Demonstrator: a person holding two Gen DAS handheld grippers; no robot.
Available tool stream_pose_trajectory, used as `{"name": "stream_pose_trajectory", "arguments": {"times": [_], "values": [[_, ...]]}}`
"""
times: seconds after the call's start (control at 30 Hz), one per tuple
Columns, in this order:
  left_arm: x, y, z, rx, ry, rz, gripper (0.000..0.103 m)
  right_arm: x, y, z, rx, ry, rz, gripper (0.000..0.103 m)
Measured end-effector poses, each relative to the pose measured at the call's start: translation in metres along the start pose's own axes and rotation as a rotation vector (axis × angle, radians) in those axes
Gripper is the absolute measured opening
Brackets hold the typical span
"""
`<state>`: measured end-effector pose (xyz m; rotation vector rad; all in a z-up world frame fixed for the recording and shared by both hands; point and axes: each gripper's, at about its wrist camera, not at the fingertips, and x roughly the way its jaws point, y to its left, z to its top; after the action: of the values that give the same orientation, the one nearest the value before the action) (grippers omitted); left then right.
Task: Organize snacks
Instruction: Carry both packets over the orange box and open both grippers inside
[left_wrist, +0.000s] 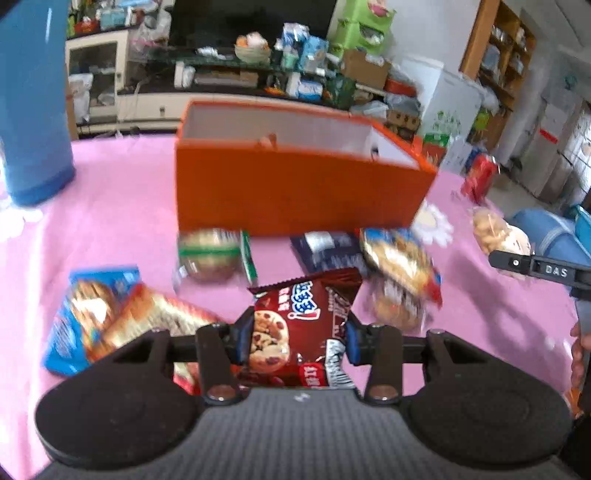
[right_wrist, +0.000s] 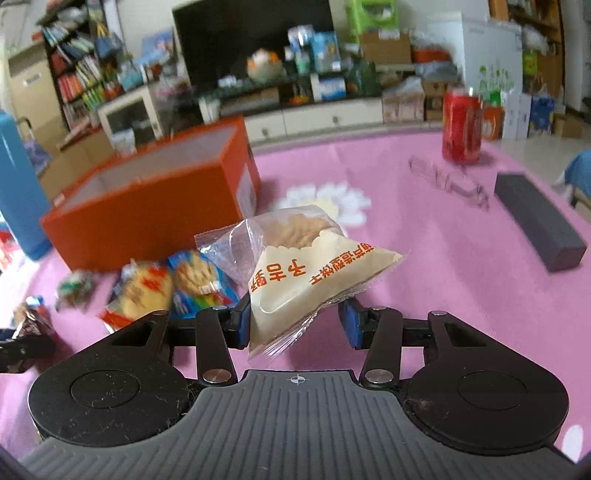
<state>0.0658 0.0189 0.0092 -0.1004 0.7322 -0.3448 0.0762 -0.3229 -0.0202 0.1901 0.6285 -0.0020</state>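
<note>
Left wrist: my left gripper (left_wrist: 299, 341) is clamped on the chocolate cookie pack (left_wrist: 301, 325), orange box (left_wrist: 295, 192) dead ahead mid-tabletop, so I'd clear its near wall before releasing. Right wrist: right gripper (right_wrist: 295, 321) pinches the cream biscuit pack (right_wrist: 310, 266) by one end; I'd carry it level to the box's open top.

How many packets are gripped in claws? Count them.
2: a cookie packet in the left claw, and a cracker packet in the right claw. None seems hidden.

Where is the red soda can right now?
In the right wrist view, the red can stands upright at the far right of the pink tablecloth, beyond the dark grey block.
</note>
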Motion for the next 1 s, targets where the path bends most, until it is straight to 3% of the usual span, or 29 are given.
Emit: {"name": "stream_pose_trajectory", "arguments": {"times": [0.13, 0.3, 0.43, 0.53, 0.6, 0.63, 0.7, 0.87, 1.0], "values": [[-0.002, 0.006, 0.046, 0.014, -0.07, 0.049, 0.044, -0.006, 0.02, 0.03, -0.028, -0.074, 0.059, 0.024], [0.015, 0.015, 0.113, -0.019, -0.169, 0.064, 0.044, 0.019, 0.061, 0.088, -0.115, -0.155, 0.11, 0.024], [0.048, 0.017, 0.147, -0.002, -0.189, 0.117, 0.044, 0.059, 0.089, 0.115, -0.127, -0.171, 0.149, 0.024], [0.083, 0.026, 0.16, 0.016, -0.157, 0.179, 0.044, 0.093, 0.102, 0.117, -0.111, -0.158, 0.174, 0.024], [0.102, 0.035, 0.164, 0.006, -0.129, 0.204, 0.047, 0.12, 0.11, 0.118, -0.102, -0.125, 0.184, 0.028], [0.107, 0.039, 0.163, -0.002, -0.123, 0.214, 0.06, 0.132, 0.115, 0.12, -0.106, -0.104, 0.19, 0.03], [0.107, 0.044, 0.162, -0.02, -0.132, 0.231, 0.065, 0.144, 0.121, 0.122, -0.104, -0.08, 0.193, 0.039], [0.068, 0.04, 0.141, -0.025, -0.169, 0.207, 0.068, 0.117, 0.118, 0.126, -0.106, -0.175, 0.169, 0.069], [0.022, 0.032, 0.1, 0.009, -0.158, 0.214, 0.069, 0.085, 0.112, 0.126, -0.07, -0.199, 0.2, 0.074]]}}
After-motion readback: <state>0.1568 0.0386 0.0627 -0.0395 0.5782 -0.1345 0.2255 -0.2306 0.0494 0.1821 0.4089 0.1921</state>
